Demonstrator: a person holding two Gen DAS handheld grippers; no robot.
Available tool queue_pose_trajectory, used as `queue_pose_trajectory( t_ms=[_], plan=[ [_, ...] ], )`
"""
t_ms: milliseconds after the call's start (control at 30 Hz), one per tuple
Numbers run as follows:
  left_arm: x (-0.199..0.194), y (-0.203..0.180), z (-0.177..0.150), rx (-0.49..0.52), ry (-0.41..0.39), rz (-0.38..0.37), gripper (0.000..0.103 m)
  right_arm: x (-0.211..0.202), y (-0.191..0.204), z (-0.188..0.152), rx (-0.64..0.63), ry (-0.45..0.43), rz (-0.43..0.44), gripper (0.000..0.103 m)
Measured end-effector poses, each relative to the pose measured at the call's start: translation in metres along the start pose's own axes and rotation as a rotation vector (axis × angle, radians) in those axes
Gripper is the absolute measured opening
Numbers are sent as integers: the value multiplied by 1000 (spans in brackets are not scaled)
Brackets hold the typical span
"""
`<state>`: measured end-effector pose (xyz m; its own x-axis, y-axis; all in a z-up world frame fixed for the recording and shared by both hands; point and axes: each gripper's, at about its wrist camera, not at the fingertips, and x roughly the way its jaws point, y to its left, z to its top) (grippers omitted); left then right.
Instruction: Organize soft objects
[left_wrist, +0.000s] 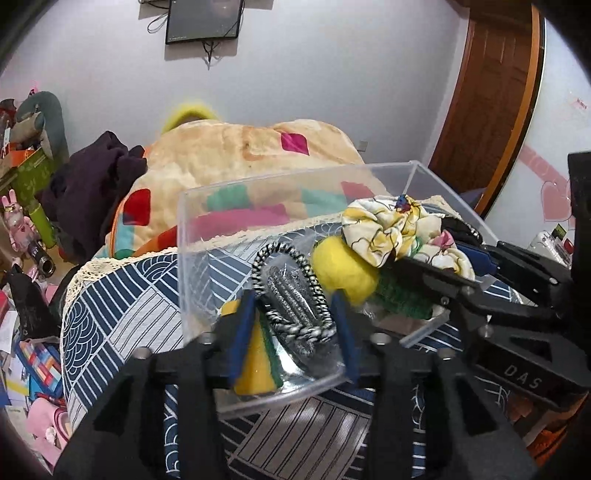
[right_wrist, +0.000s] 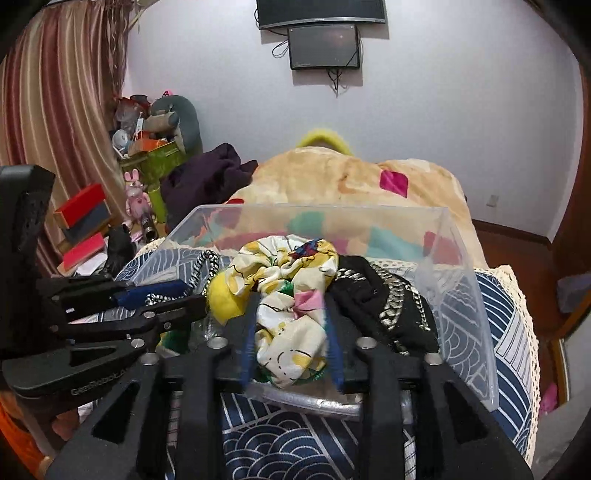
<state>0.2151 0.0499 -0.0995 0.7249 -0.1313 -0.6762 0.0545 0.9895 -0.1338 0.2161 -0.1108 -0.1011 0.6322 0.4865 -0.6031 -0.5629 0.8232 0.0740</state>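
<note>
Where scrunchies (right_wrist: 291, 295) pile, clear box (left_wrist: 295, 177) sits.

The right tool (right_wrist: 291, 332) straddled a cartoon-print scrunchie (right_wrist: 286, 291) inside the clear box (right_wrist: 461, 258) on the bed (right_wrist: 509, 325); a black studded cloth (right_wrist: 391, 295) lay just beside it.

Box (left_wrist: 207, 236) set on patterned cloth (left_wrist: 122, 314), blanket (left_wrist: 229, 147) heaped behind it. In box: braided band (left_wrist: 291, 291) at left, ball (left_wrist: 341, 273) just right of it, scrunchie (left_wrist: 384, 229) above and right of ball, studded garment (right_wrist: 391, 299) at far right. Sponge (left_wrist: 255, 365) lodged at box's near left corner. Left gripper (left_wrist: 295, 325) placed at near wall, braided band between its fingers. Right gripper (right_wrist: 291, 339) placed to right, scrunchie between its fingers. Dark clothes (left_wrist: 92, 177) piled left of blanket. Screen (right_wrist: 325, 46) mounted on wall behind.
</note>
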Motion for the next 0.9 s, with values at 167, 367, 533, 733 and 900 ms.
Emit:
queue_pose_trajectory(
  t_ms=[167,367,533,733,900],
  plan=[
    [-21,1,-2,-8,-31,-19,49,-12,-4,-1,7,-14,7,50],
    [-63,-4,-2,0,-116,-28,52,-45,1,4,-33,-78,-10,51],
    [-98,-8,1,2,-192,-26,58,-74,3,10,-56,-165,-49,71],
    [-132,-13,-2,0,-262,-32,62,-85,4,8,-58,-184,-56,71],
    [-164,-21,-10,15,-361,-19,72,-111,5,2,-41,-262,-41,73]
  ],
)
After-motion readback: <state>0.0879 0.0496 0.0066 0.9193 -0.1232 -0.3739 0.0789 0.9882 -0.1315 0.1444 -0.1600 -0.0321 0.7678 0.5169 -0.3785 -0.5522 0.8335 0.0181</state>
